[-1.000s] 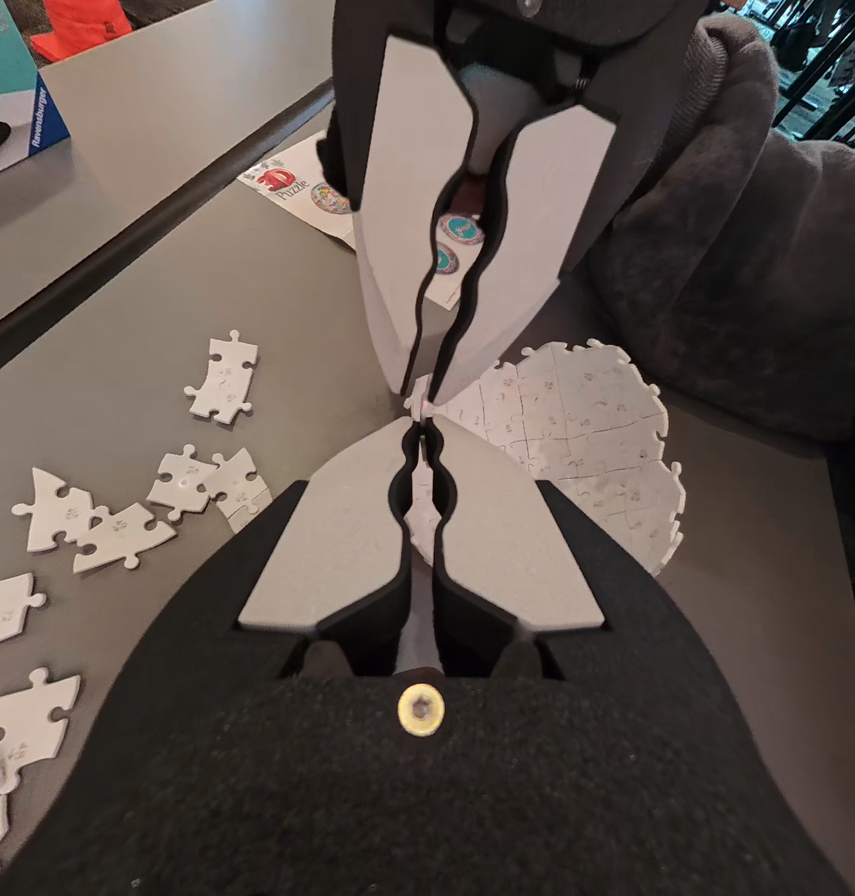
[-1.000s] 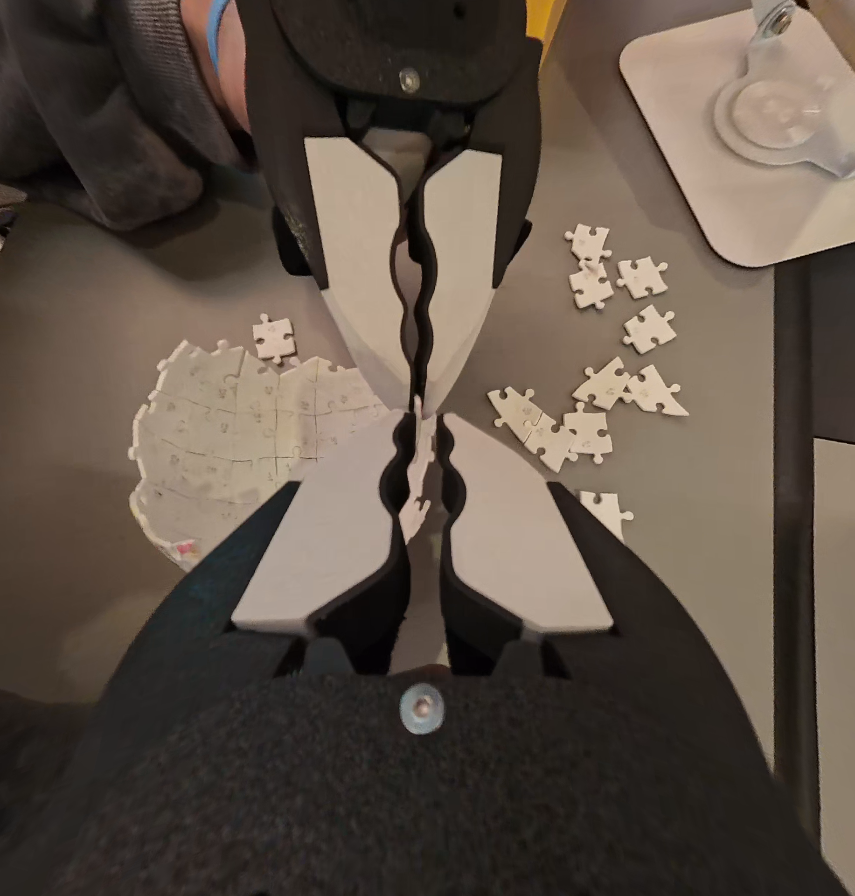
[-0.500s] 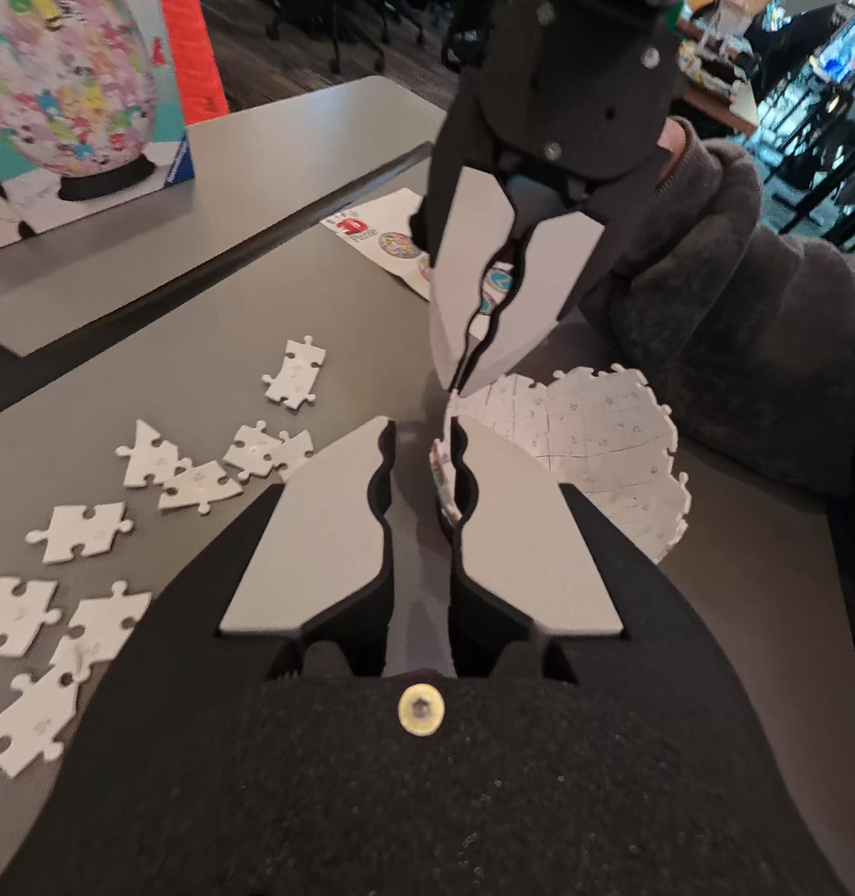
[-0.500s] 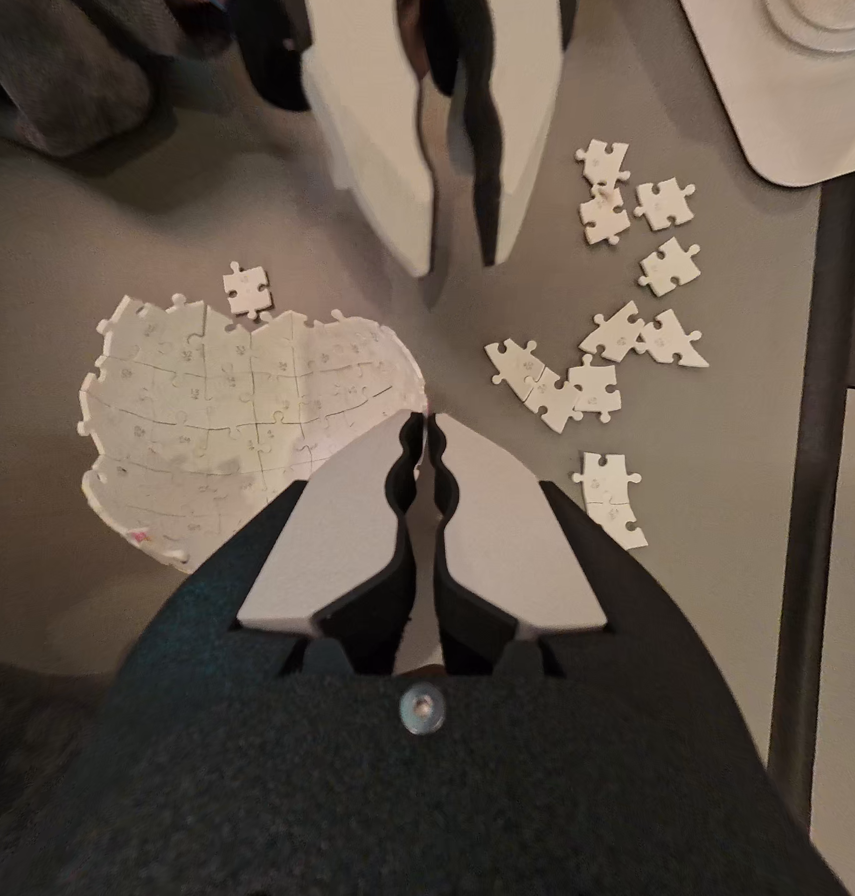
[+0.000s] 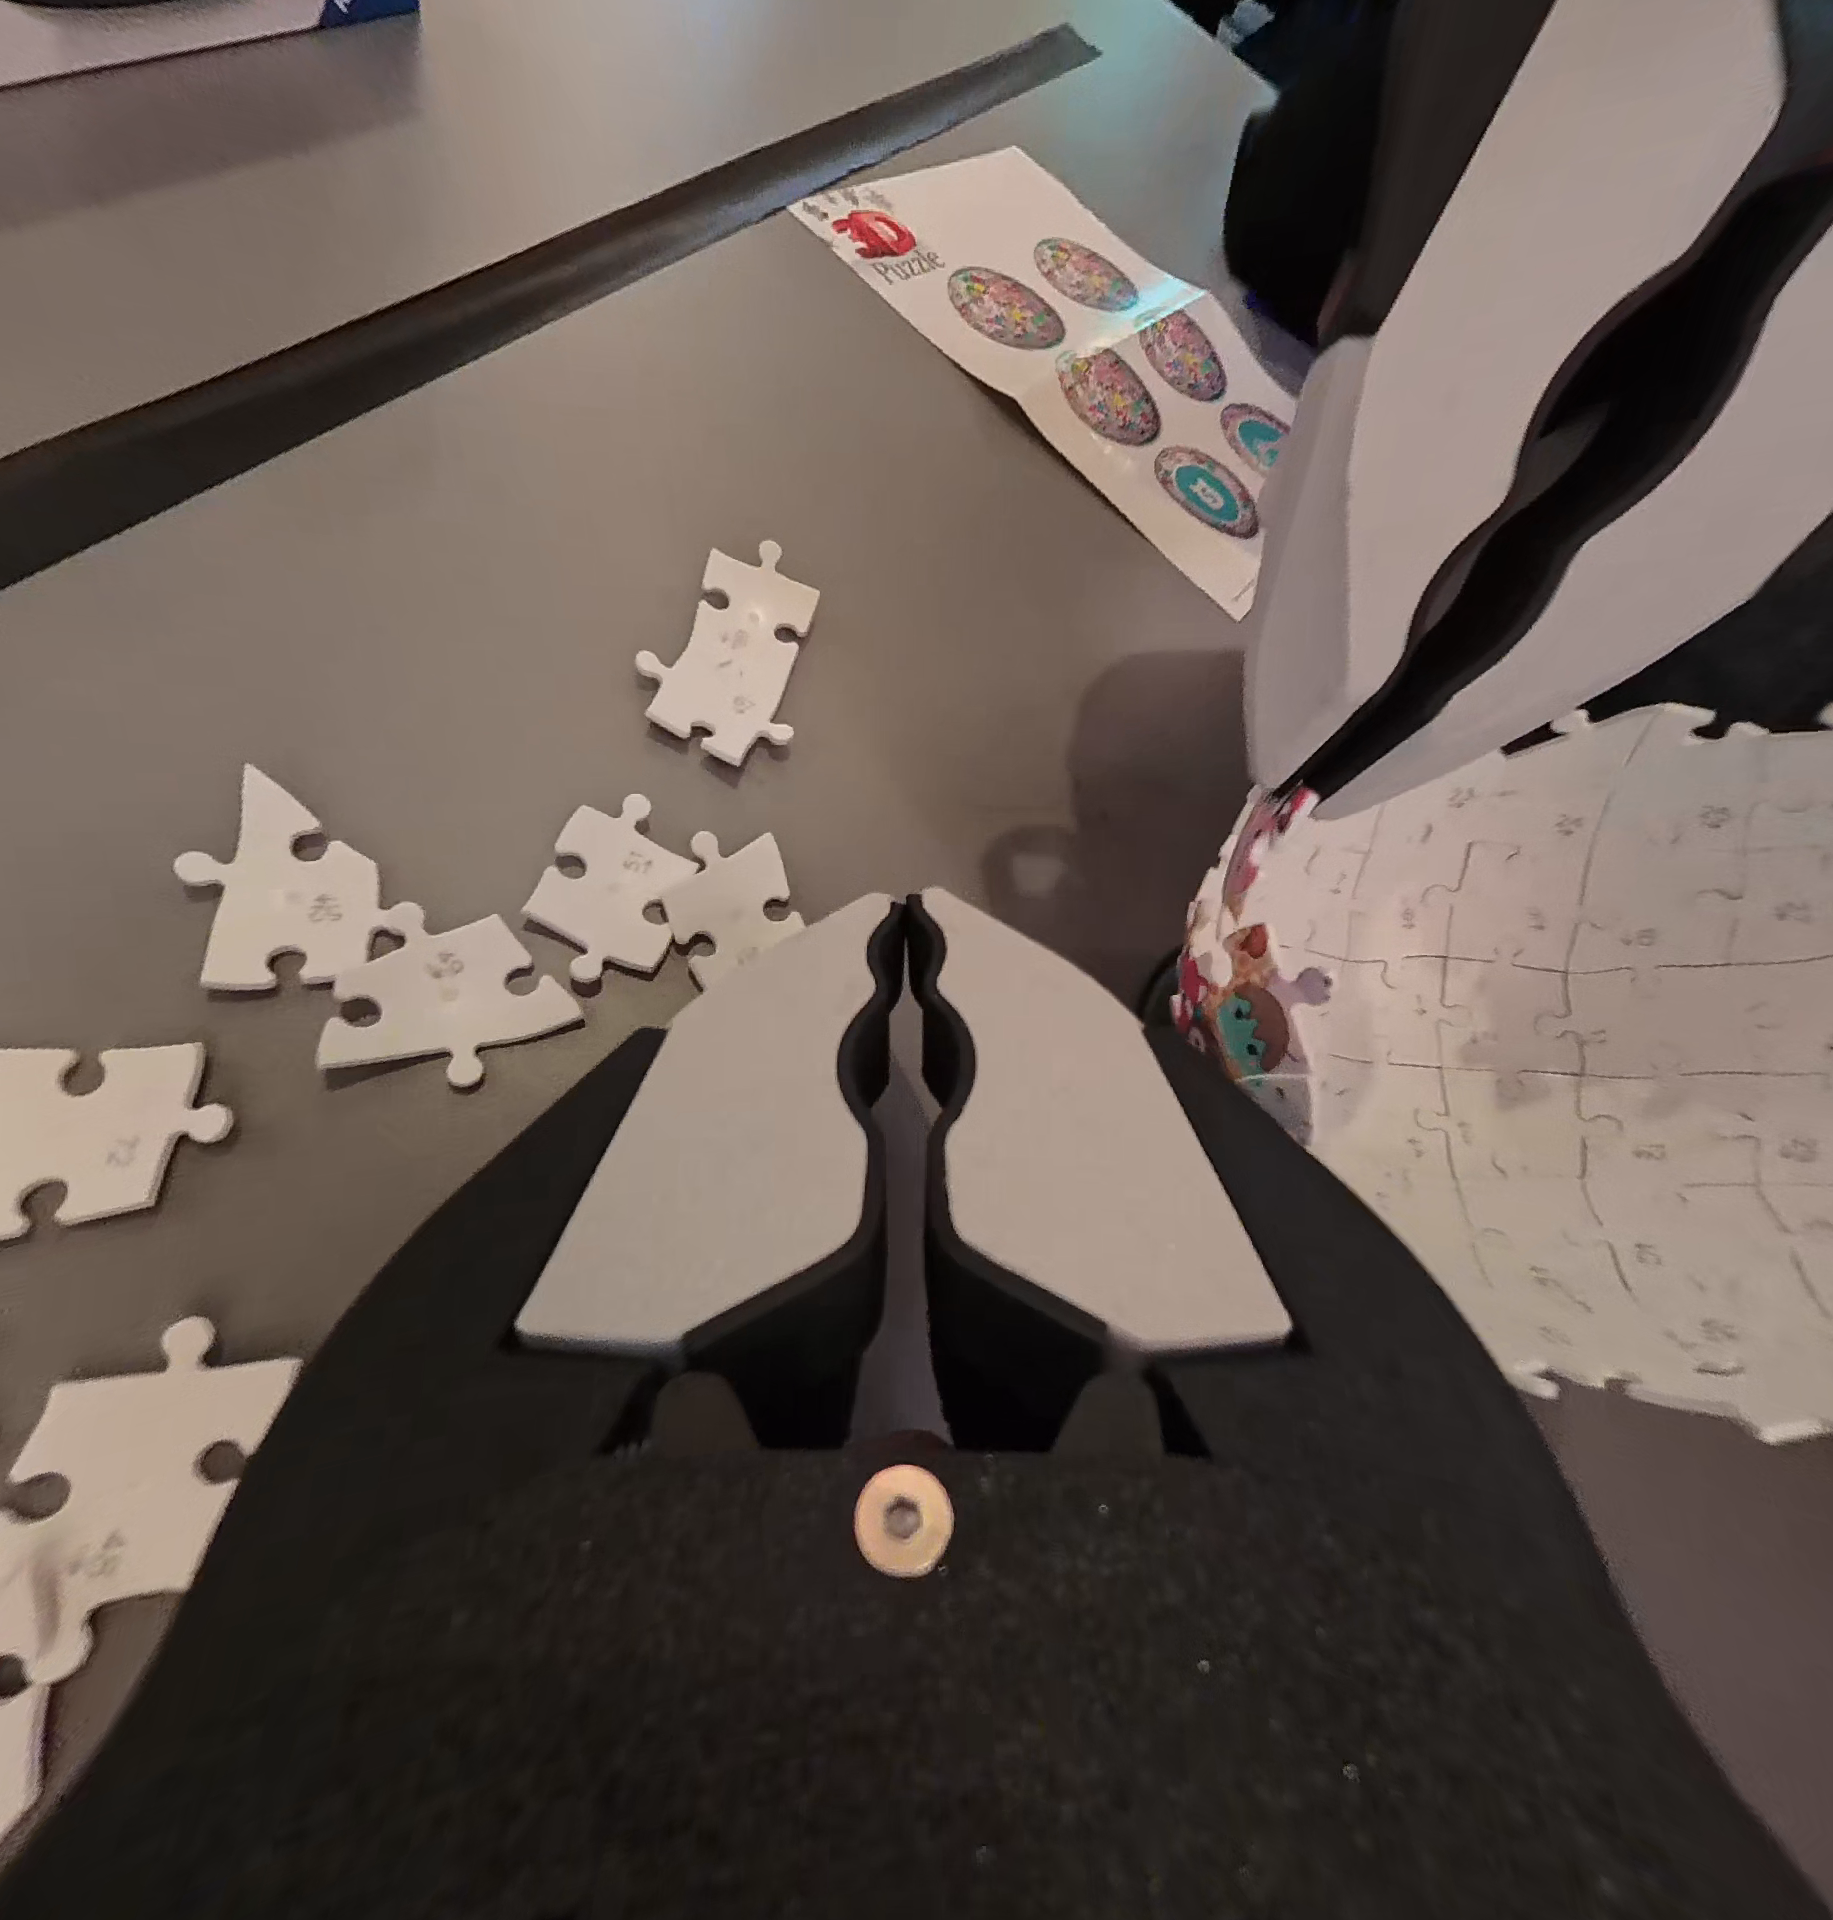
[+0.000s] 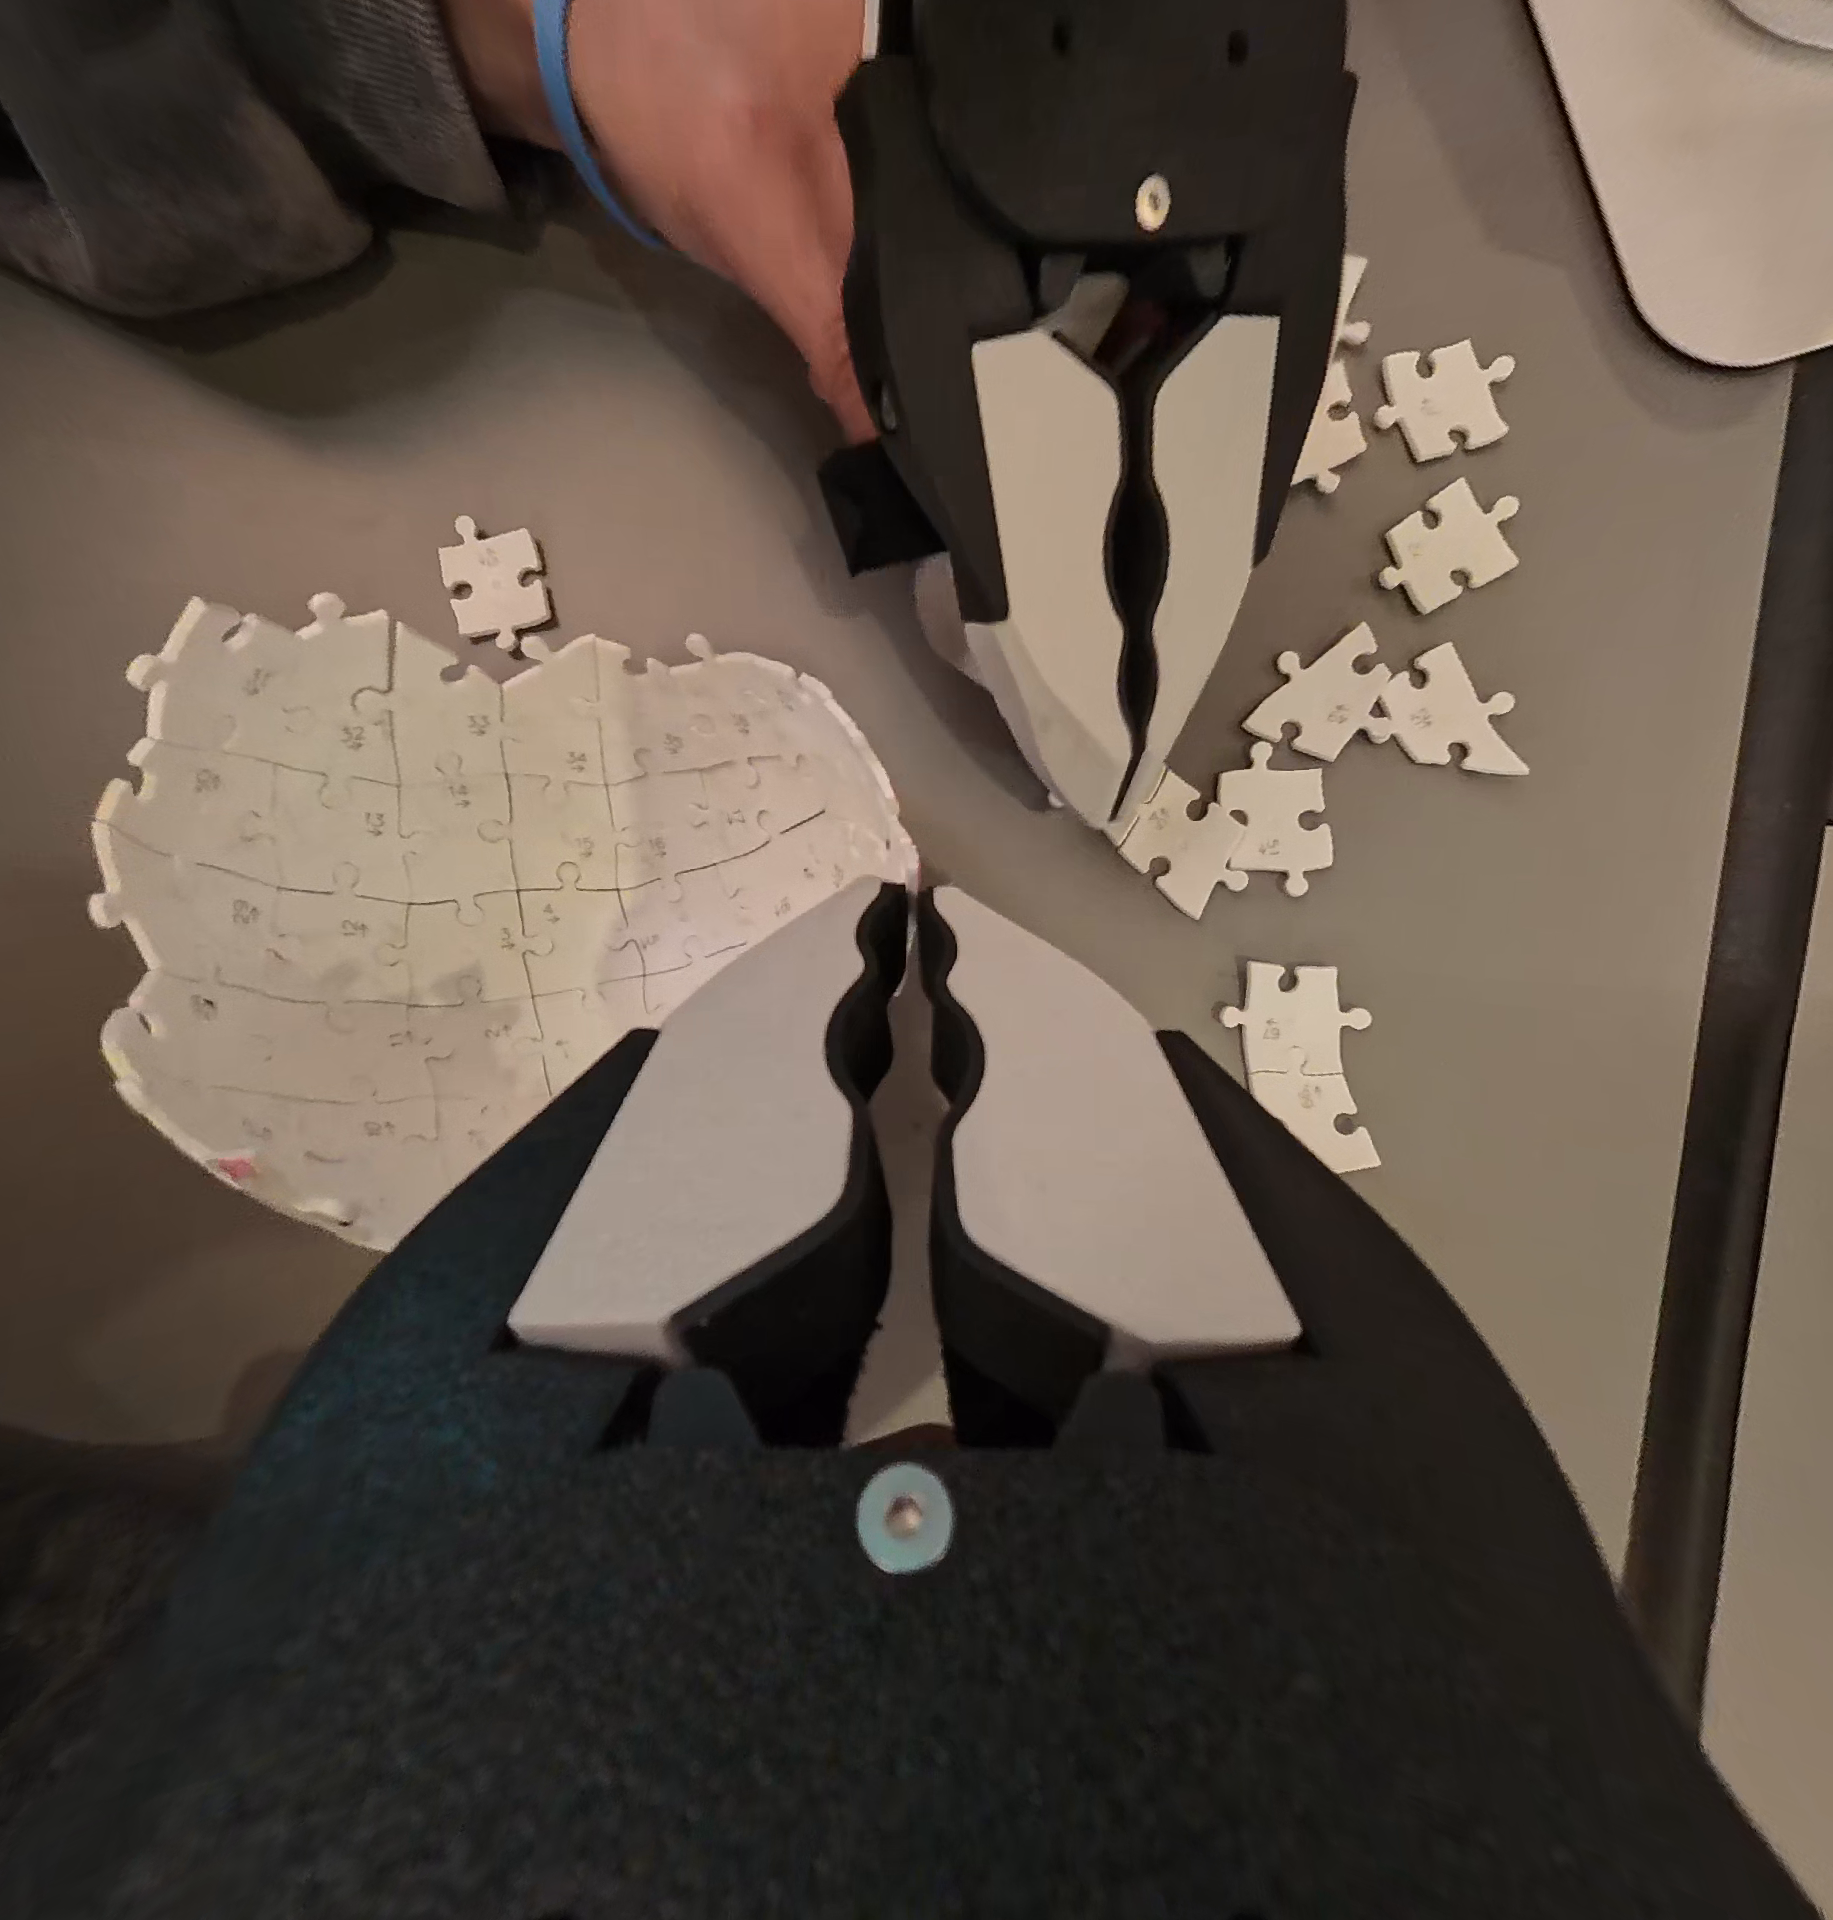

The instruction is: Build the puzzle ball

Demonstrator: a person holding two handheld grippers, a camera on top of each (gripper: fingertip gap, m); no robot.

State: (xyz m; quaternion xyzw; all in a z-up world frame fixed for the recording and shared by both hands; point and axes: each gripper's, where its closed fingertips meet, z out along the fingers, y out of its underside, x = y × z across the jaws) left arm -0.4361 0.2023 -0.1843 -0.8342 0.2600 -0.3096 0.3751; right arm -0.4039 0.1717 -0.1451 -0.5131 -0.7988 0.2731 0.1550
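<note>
The half-built puzzle ball (image 6: 424, 883) is a white curved shell lying hollow side up on the grey table, and its coloured outside shows in the left wrist view (image 5: 1244, 1018). My right gripper (image 6: 912, 896) is shut on the shell's rim, as the left wrist view also shows (image 5: 1291, 800). My left gripper (image 5: 907, 906) is shut, tips down at two joined loose pieces (image 6: 1213, 842) right of the shell. I cannot tell whether it pinches them. Its far view is in the right wrist view (image 6: 1122, 816). Several loose white pieces (image 5: 288, 894) lie around it.
A single piece (image 6: 496, 582) lies by the shell's far rim. A printed leaflet (image 5: 1078, 353) lies beyond the pieces. A dark seam (image 5: 476, 301) splits the tabletops. A white stand base (image 6: 1722, 156) sits at the far right. A person's hand (image 6: 735, 187) holds the left gripper. The single piece (image 6: 496, 582) lies around 15 cm away from my right fingertips.
My left gripper opened, left the shell's rim, moved over to the loose pieces and shut there. My right gripper stays shut on the rim.
</note>
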